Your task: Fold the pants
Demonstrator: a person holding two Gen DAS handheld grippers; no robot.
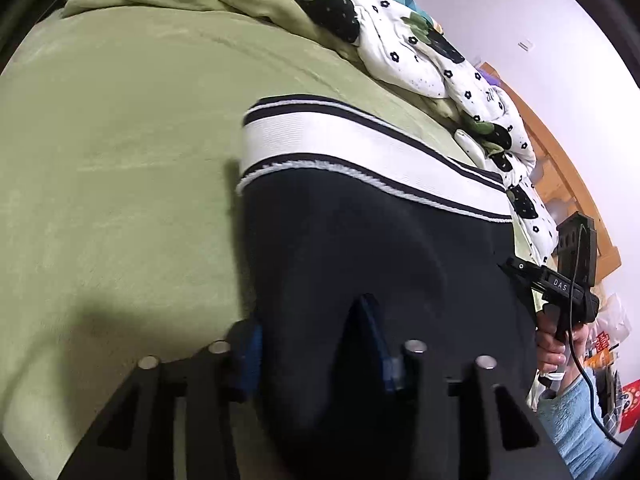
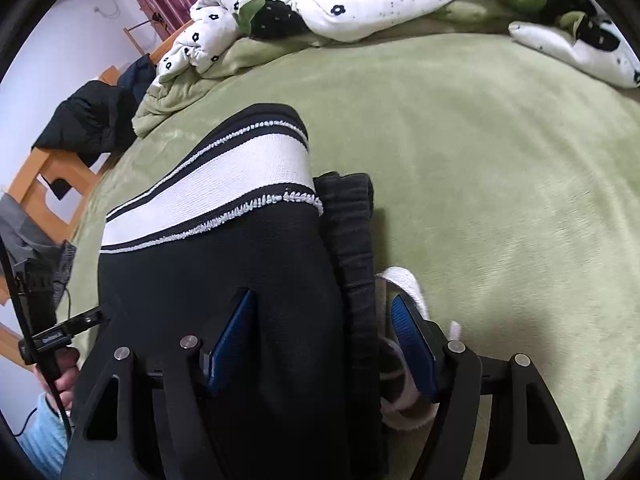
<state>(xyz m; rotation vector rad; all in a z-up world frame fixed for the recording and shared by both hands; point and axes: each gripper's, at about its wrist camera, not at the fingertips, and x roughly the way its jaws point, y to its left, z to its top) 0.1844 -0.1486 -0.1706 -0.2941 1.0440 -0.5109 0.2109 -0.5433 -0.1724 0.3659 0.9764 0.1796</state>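
On green blanket, pants (black, white-striped), both grippers clamped on.

pants on blanket | quilt behind pants | jacket left, off the bed

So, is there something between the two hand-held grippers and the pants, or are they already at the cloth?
Nothing visible stands between. The dark pants already lie between the fingers of the left hand-held gripper and of the right hand-held gripper, on the green blanket.
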